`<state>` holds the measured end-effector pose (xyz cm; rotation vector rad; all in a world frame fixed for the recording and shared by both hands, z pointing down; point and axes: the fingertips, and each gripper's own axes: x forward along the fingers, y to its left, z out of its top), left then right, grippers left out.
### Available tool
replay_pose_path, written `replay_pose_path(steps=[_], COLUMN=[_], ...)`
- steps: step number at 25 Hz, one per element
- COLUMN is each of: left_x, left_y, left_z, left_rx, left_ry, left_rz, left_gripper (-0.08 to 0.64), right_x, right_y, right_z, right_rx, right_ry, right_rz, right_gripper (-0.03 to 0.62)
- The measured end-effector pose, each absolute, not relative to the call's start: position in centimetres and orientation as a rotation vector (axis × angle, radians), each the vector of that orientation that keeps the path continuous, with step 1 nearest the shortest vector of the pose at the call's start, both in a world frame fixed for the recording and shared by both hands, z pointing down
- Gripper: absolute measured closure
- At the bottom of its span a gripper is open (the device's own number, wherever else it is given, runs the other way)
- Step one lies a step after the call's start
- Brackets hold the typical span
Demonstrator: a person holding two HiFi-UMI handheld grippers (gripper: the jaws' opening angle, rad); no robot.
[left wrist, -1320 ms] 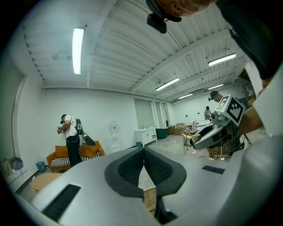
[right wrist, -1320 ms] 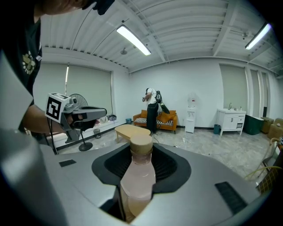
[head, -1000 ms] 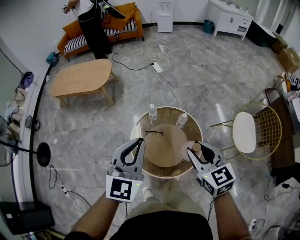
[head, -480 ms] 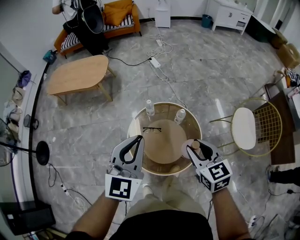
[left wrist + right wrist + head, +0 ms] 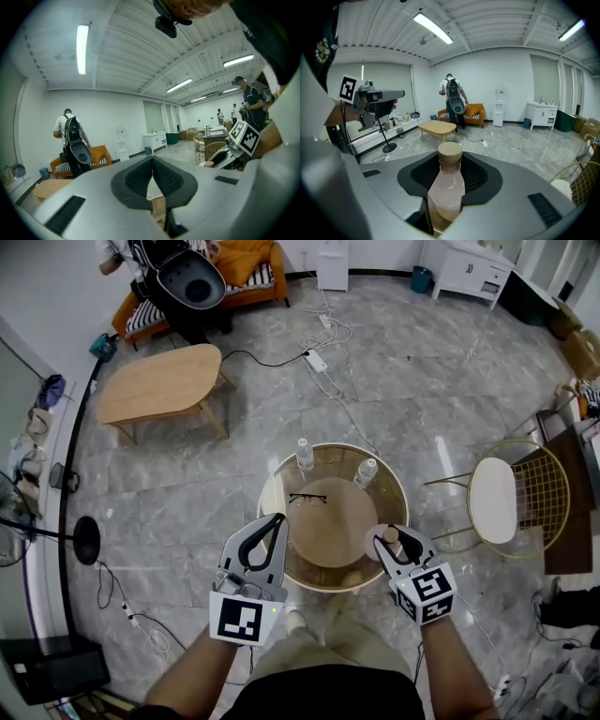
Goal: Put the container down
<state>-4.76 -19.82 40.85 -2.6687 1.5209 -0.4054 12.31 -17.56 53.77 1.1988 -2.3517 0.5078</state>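
The container (image 5: 448, 183), a pale pink bottle with a tan lid, stands upright between the jaws of my right gripper (image 5: 450, 165), which is shut on it. In the head view the container (image 5: 377, 539) hangs over the near right rim of the round glass table (image 5: 278, 486), in the right gripper (image 5: 390, 541). My left gripper (image 5: 277, 522) hovers at the table's near left rim. Its jaws are shut with nothing between them, as the left gripper view (image 5: 152, 162) shows.
Two clear bottles (image 5: 305, 457) (image 5: 367, 472) stand at the table's far rim, with a pair of glasses (image 5: 307, 498) near them. A gold wire chair (image 5: 494, 501) is at the right. A wooden coffee table (image 5: 159, 383), cables and a person are farther off.
Both grippers have barely moved and the right one keeps hold of the container. The person at the sofa has shifted a little.
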Motion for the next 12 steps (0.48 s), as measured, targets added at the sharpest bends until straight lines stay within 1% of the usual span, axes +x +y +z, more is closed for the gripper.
replay_pose_path(steps=[12], left_x=[-5.2], left_y=[-20.4], left_z=[42.7], left_rx=[-2.665], left_ry=[1.554], left_rz=[-0.431], left_gripper=[0.545], right_x=[11.8], right_y=[-17.8], right_z=[58.9], right_rx=[1.166], right_ry=[-2.314], right_rz=[0.562], right_gripper=[0.439])
